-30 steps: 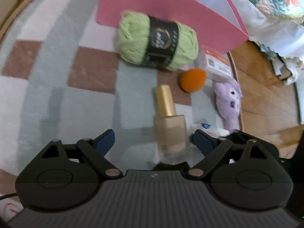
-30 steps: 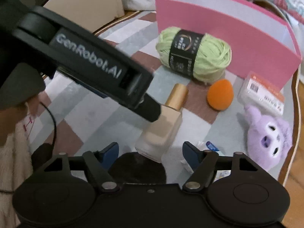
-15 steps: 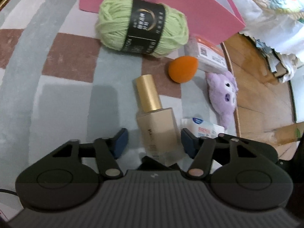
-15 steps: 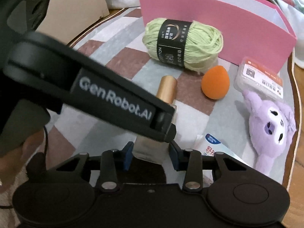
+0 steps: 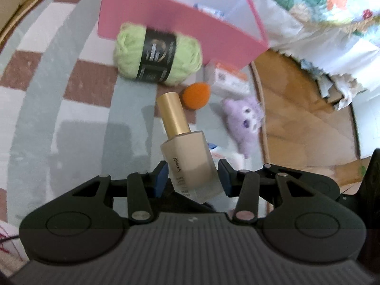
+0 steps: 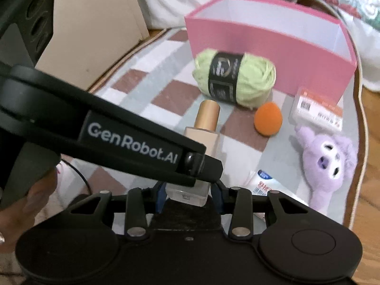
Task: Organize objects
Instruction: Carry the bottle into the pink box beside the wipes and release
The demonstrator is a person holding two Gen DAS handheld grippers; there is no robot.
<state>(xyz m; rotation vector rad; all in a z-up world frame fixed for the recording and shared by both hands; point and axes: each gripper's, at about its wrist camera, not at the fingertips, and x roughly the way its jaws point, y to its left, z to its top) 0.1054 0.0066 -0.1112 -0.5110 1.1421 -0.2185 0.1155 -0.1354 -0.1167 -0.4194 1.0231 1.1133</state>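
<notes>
Left view: my left gripper (image 5: 191, 178) has its fingers on both sides of the makeup bottle (image 5: 187, 159); they look closed on it, though the blur makes that hard to tell. The bottle tilts, gold cap toward the green yarn (image 5: 158, 57) by the pink box (image 5: 180, 33).

Right view: my right gripper (image 6: 187, 196) squeezes the bottle's bottom end. The orange sponge (image 6: 268, 121) and purple plush toy (image 6: 327, 156) lie on the checked rug (image 6: 166, 99).

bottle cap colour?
Gold, on the bottle cap of the beige bottle. Clearest in the left wrist view.
</notes>
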